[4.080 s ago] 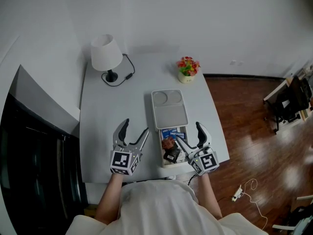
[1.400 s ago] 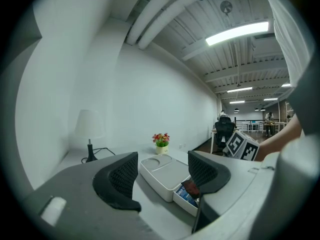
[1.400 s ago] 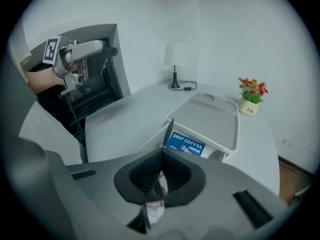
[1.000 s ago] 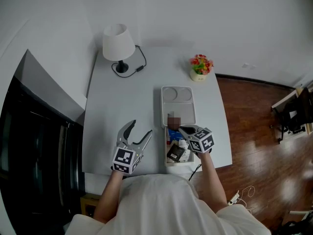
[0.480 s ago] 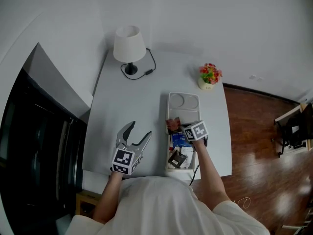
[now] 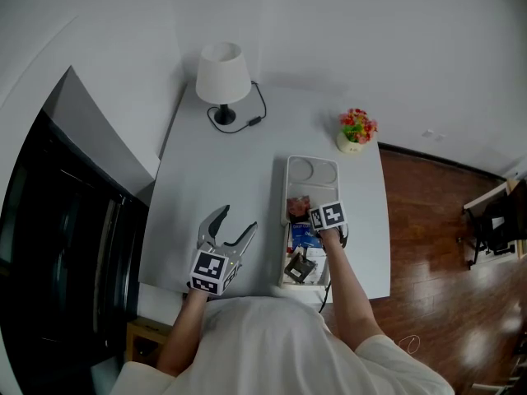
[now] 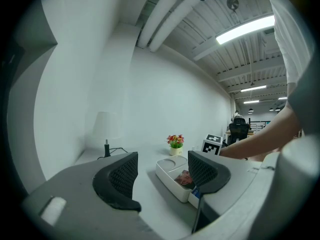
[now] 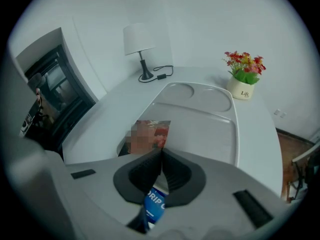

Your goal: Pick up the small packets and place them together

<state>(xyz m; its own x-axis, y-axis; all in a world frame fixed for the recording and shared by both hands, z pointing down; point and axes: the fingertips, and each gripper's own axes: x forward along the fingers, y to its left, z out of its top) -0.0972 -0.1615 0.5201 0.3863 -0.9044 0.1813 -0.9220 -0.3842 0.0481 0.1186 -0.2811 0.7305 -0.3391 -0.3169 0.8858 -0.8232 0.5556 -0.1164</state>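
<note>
R claw point(image 8: 161, 151) is pinched shut on the red packet point(image 8: 150, 134) over the tray point(image 8: 220, 129) by the right edge of the counter point(image 6: 206, 179), L claw point(image 7: 162, 171) spread & empty; best go low & slow, then drop it by the blue packet point(image 8: 154, 204).

Head view looks steeply down from above, taking in the whole bench point(image 6: 222, 188). Left gripper view sits low at the bench's near edge, facing across it. Right gripper view hangs close above the tray point(image 8: 210, 119). All three share tray, lamp point(image 6: 224, 74) and flowers point(image 6: 358, 127).
</note>
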